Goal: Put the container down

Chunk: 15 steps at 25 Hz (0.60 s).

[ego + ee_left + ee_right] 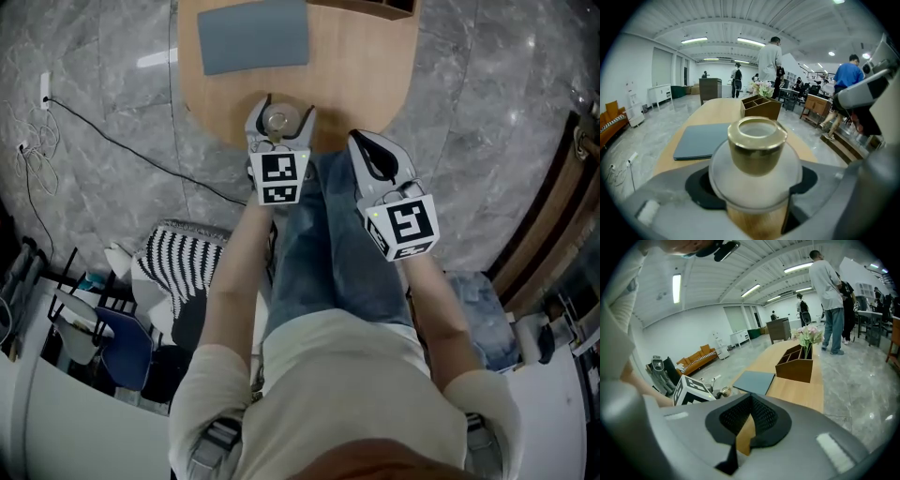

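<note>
Left gripper [279, 122] grasping the gold-capped frosted jar [757, 154], right gripper [750, 401] clenched empty; we should set it upright, well inside the desk [366, 75] edge

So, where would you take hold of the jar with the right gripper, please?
Probably the gold neck of the jar, coming from above: it stands upright, narrow and straight-sided, free of the left gripper, whose jaws clasp the round frosted body below.

The person wore a cream short-sleeved T-shirt [347, 375] and blue jeans [328, 244]. The left tongs [281, 117] and right tongs [367, 145] had pale grey shells and black textured pads [764, 416]. Black-and-white square markers covered the left cube [279, 178] and the right cube [405, 225].
</note>
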### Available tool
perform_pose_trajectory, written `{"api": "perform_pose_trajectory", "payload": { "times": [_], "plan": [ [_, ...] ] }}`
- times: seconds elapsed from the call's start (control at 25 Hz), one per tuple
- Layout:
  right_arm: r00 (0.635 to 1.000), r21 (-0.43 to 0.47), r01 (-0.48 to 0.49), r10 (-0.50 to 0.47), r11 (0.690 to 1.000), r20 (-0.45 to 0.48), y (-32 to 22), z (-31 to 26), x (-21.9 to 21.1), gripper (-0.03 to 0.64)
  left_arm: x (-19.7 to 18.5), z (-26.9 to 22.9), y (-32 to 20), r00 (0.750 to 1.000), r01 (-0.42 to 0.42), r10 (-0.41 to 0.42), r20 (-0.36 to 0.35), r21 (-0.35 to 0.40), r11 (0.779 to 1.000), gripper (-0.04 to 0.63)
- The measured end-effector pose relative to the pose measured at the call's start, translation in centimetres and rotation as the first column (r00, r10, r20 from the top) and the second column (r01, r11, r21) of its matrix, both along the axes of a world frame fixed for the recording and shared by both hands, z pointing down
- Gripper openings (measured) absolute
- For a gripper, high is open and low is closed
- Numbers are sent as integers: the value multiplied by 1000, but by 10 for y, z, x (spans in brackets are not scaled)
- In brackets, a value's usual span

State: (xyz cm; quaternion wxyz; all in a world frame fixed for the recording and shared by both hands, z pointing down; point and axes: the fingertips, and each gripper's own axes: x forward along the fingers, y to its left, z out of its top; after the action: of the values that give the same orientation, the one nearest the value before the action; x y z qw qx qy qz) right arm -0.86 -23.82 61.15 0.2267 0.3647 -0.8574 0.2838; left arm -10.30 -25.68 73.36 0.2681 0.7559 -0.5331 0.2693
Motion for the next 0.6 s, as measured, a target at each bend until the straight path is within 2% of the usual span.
{"api": "perform_pose_trajectory", "payload": {
  "times": [0.24,0.6],
  "plan": [
    [1000,-38,2,-2,999,13,-2,23,3,0,4,25,-17,998,-24,23,54,17,1000,350],
    [999,-79,-10,13,997,37,1,40,1,0,6,47,-23,996,-9,6,86,34,999,351]
  ]
}}
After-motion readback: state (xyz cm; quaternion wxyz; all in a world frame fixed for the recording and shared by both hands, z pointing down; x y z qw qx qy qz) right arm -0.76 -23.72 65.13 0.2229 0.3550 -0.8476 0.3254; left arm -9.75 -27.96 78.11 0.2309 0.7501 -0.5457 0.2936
